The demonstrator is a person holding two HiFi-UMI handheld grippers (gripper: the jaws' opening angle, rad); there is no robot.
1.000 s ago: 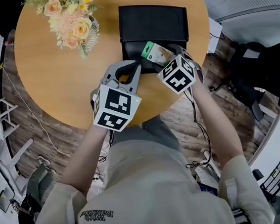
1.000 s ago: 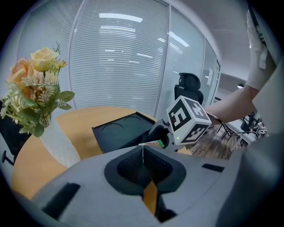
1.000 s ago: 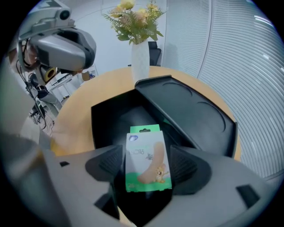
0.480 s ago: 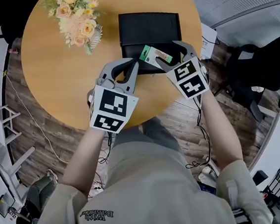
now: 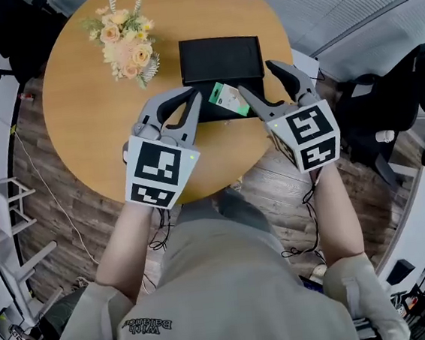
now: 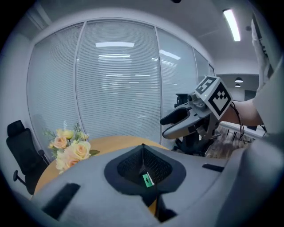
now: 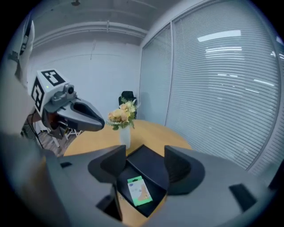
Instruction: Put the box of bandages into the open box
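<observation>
- The jaws of the right gripper (image 7: 145, 165) stand wide apart and hold nothing; between them the view goes down to the table only.
- The jaws of the left gripper (image 6: 143, 153) are pressed together, and nothing is caught between them. A small green spot below their meeting line is the bandage box, seen far beyond.
- The box of bandages (image 7: 139, 190) lies flat inside the black open box (image 5: 219, 57), in its near tray, with the lid folded back behind it.
- In the right gripper view it sits in the lower centre of the frame, below the gap of the jaws and well apart from both pads; no jaw touches it.
- In the head view the same box of bandages (image 5: 229, 99) is in the upper centre, between the tips of the two grippers. It is near the right gripper (image 5: 268, 86) and just beside the left gripper (image 5: 179, 105).
- I judge that the placing step is practically done: the thing rests in its container and no gripper grasps it.
- The next move, I think, calls only for drawing both grippers away to the lower part of the frame, without knocking the tray or the lid.
- The bouquet of flowers (image 5: 128, 46) stands at the upper left on the round wooden table (image 5: 86, 118), well apart from the open box, so it should not disturb the retreat.
</observation>
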